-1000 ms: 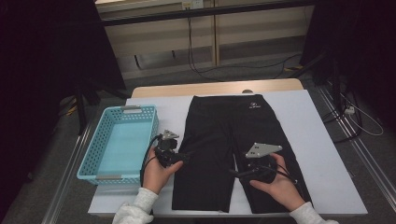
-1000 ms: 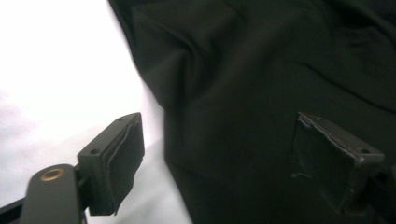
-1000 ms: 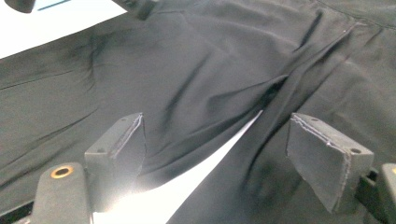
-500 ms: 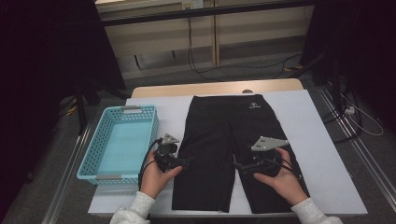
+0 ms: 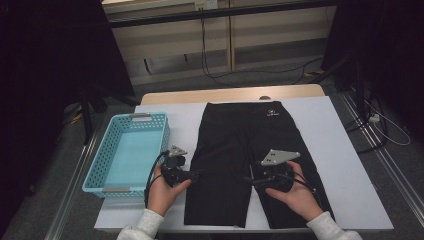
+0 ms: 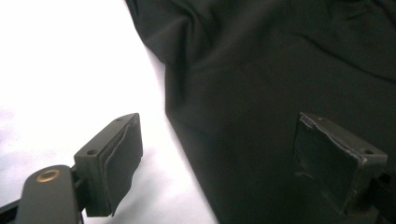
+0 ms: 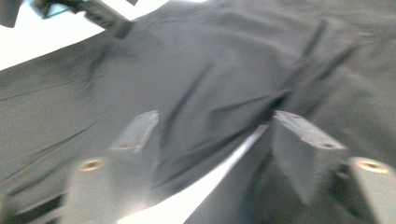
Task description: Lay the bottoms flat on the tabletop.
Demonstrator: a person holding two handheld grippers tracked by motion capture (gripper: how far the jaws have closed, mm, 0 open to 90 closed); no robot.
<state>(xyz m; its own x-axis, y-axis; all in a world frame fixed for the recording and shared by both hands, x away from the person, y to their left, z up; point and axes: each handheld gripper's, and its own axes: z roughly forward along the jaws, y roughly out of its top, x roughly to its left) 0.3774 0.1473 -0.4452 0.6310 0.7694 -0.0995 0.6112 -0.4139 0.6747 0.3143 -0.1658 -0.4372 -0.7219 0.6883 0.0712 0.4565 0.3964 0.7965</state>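
Observation:
Black shorts (image 5: 245,150) lie flat on the white table (image 5: 340,150), waistband at the far end. My left gripper (image 5: 196,174) lies at the outer edge of the left leg. In the left gripper view its jaws (image 6: 219,140) have just been closing a little and straddle that hem edge, one pad over the table, one over cloth, not pressing. My right gripper (image 5: 250,180) rests at the inner edge of the right leg. Its jaws (image 7: 215,126) have just been closing with the leg's edge (image 7: 205,140) between them, still apart from it in a blurred picture.
A light blue plastic basket (image 5: 117,190) stands on the table's left end, close to my left hand. Bare white table (image 5: 350,190) lies to the right of the shorts. The table's front edge runs just below both hands.
Both hands stay almost where they were at the shorts' legs. The shorts lie as before, with no cloth lifted.

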